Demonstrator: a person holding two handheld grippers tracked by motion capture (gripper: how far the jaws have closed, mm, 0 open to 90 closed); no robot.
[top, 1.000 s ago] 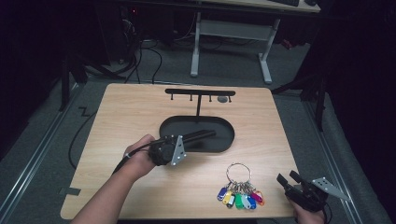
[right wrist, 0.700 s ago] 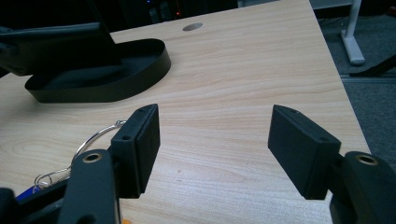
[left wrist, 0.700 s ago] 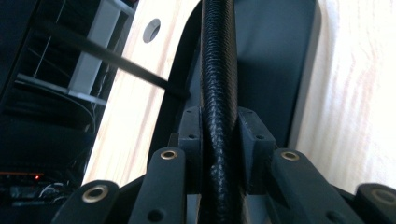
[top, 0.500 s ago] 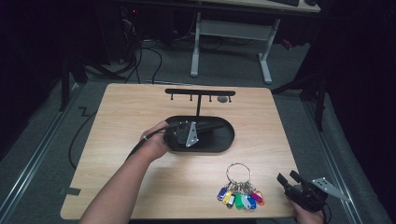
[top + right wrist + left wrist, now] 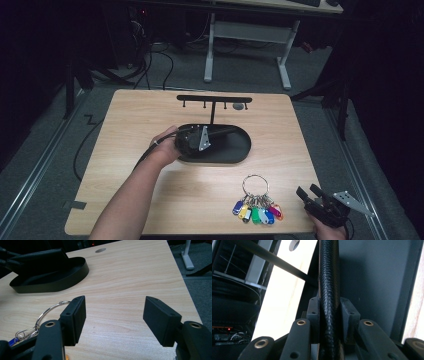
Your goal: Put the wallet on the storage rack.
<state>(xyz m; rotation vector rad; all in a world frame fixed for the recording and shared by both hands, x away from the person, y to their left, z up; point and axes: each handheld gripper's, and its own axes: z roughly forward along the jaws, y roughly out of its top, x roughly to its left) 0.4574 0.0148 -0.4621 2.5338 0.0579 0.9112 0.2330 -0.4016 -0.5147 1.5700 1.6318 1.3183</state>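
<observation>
On a wooden counter [image 5: 150, 115], the left tongs [image 5: 329, 322] are clamped on the textured black upright post [image 5: 329, 277] of a key stand whose oval black tray base [image 5: 235, 147] sits mid-counter, the left hand [image 5: 167, 147] at the tray's left end. The right tongs [image 5: 115, 317] rest with jaws wide apart and empty toward the counter's corner, on the near right of the tray. A ring of coloured key tags [image 5: 256, 207] lies between that corner and the tray.
</observation>
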